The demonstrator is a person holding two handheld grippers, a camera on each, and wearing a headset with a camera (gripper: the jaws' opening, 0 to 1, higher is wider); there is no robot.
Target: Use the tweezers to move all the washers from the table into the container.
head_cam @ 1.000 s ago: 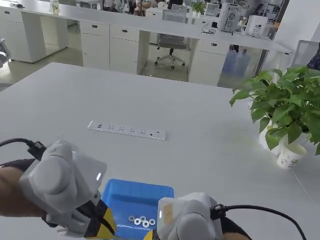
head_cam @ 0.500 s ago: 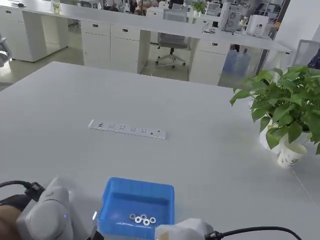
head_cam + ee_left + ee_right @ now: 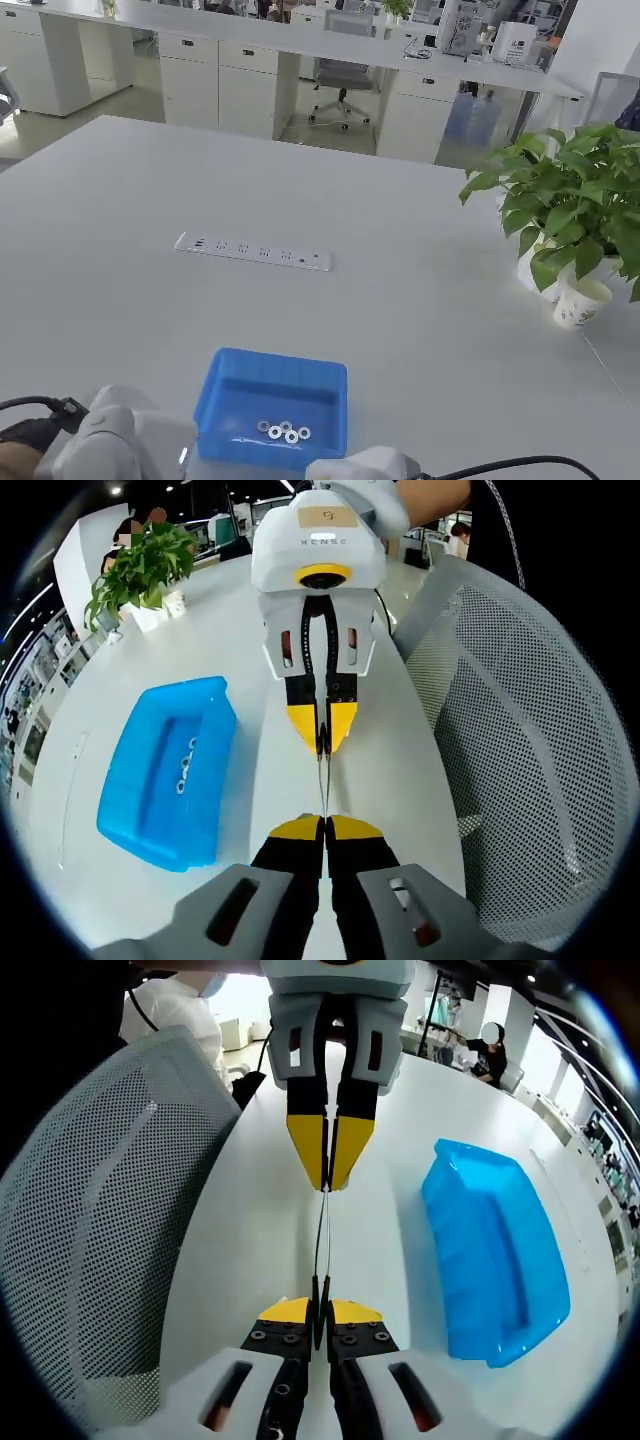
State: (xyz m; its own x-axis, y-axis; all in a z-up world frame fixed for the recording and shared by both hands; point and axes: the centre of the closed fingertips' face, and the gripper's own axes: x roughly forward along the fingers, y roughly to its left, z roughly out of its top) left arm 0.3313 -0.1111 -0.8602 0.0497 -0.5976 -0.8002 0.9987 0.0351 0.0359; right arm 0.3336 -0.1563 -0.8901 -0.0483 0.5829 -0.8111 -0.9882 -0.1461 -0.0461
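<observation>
The head view gives the white table; my gripper views add a mesh chair outboard. The blue container lies left of my left gripper and right of my right gripper. Both jaw pairs face each other, clamped on the tweezers. Washers lie inside the container.

Open tabletop beyond container; power strip across middle, plant at right (mesh chair at near edge).
</observation>
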